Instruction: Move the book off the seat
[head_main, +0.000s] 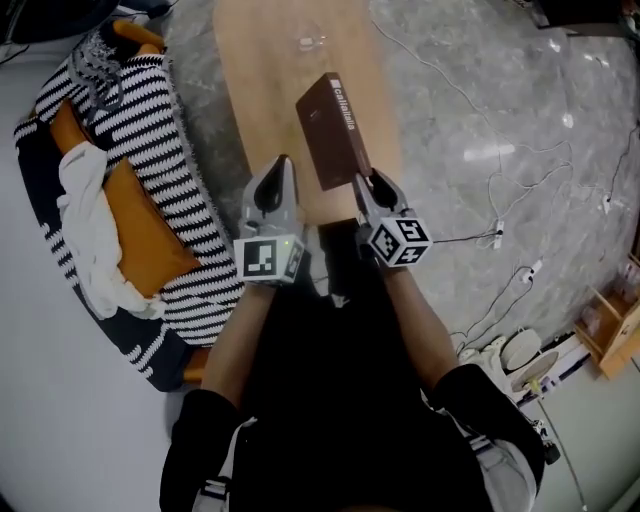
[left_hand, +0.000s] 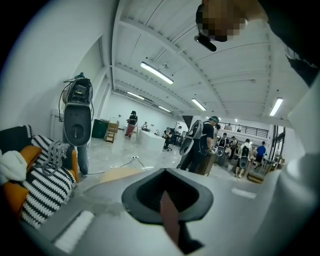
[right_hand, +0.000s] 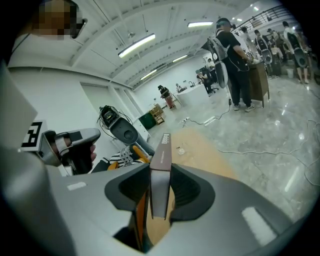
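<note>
**A:** Where is the book (head_main: 335, 130)?

**B:** Upper middle of the head view. It is in the air over the pale wooden counter (head_main: 265, 70), standing on edge and tilted, with the lettered spine facing the right of the frame.

**A:** What is holding it?

**B:** The right gripper (head_main: 368, 182). Its fingers are clenched on the book's lower end, one against each cover. The right gripper view shows the book wedged straight between them.

**A:** And the left gripper (head_main: 281, 165)?

**B:** It sits just left of the book in the frame and is not touching it. Its fingers are drawn together to a point, with nothing between them.

**A:** And the seat (head_main: 125, 340)?

**B:** It is at the left edge of the frame, beside the counter and well apart from the book. A striped blanket (head_main: 150, 120) is draped over it, with an orange cushion (head_main: 140, 235) and a white cloth (head_main: 85, 220) on top.

**A:** Anything on the right?

**B:** Grey floor (head_main: 470, 90) with thin cables (head_main: 500, 185) trailing across it.
</note>
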